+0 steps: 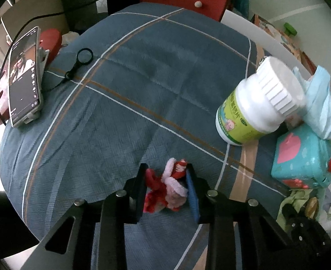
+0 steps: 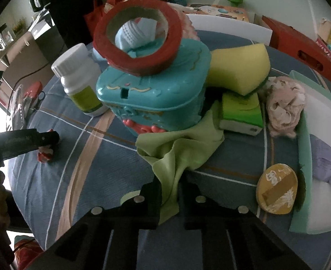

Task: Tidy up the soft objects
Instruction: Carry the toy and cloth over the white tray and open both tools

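Both tongs are pinching: your left tongs (image 1: 167, 185) are gripping the red-pink chenille toy (image 1: 167, 186), your right tongs (image 2: 170, 199) the green cloth (image 2: 176, 148) below the teal box (image 2: 156, 90), probably for sorting.

A red-and-pink fuzzy toy (image 1: 167, 186) sits crumpled on the blue bedspread. The green cloth (image 2: 179, 148) drapes down off the pile, rumpled. A yellow sponge (image 2: 237, 69) leans tilted, beside a pink fluffy bundle (image 2: 282, 108).

home: plaid bedspread (image 1: 142, 90), toys.
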`<state>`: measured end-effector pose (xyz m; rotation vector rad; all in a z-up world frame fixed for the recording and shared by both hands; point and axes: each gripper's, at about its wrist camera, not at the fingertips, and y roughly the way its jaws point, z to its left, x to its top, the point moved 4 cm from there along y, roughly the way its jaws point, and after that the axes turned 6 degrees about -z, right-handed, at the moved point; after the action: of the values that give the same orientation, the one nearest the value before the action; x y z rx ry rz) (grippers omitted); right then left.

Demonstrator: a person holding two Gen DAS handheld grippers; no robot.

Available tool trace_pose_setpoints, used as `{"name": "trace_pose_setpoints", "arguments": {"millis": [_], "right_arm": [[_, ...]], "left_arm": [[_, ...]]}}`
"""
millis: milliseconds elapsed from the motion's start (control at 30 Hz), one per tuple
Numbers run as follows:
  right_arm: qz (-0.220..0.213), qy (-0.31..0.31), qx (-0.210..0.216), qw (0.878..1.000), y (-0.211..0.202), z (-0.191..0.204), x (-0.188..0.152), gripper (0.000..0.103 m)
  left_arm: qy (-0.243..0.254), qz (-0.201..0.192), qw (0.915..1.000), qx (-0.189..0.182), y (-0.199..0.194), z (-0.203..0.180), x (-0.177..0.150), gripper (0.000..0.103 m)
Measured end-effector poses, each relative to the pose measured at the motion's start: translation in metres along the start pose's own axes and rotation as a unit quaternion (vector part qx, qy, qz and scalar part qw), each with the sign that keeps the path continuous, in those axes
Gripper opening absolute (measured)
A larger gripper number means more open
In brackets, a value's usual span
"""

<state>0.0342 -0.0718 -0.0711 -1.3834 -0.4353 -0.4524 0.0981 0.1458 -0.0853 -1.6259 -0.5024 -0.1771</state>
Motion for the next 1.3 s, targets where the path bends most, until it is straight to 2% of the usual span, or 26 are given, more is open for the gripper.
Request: {"name": "trace_pose_setpoints", "arguments": {"millis": [200,367,733,867,1033,1300], "right_arm": [[-0.015,0.019,0.008,1.0,-0.026,-0.014,0.003,0.012],[-0.045,0.029,0.011,0.998,-0.054,-0.023,0.009,0.011],[-0.11,0.065,-0.008,0.992,-0.11,-0.05,0.029,0.011],[-0.132,0.065,-0.049,0.988,-0.123,-0.057,0.042,0.011],[-0.152,0.102,-0.072,0.98,-0.142,-0.087,0.061,0.011],[-0.179,0.145,-0.145,0.962,-0.164,-0.138,0.094,0.011]], "left_arm": [[-0.004,-0.023,0.9997,-0.004,-0.025,0.004,0.004,0.033],[0.002,-0.049,0.9987,-0.012,-0.049,0.005,0.002,0.033],[0.037,-0.106,0.9933,-0.027,-0.107,-0.025,0.005,0.033],[0.065,-0.118,0.9899,-0.043,-0.119,-0.053,0.013,0.033],[0.103,-0.127,0.9841,-0.068,-0.133,-0.099,0.024,0.033],[0.185,-0.134,0.9671,-0.112,-0.149,-0.194,0.029,0.033]]}}
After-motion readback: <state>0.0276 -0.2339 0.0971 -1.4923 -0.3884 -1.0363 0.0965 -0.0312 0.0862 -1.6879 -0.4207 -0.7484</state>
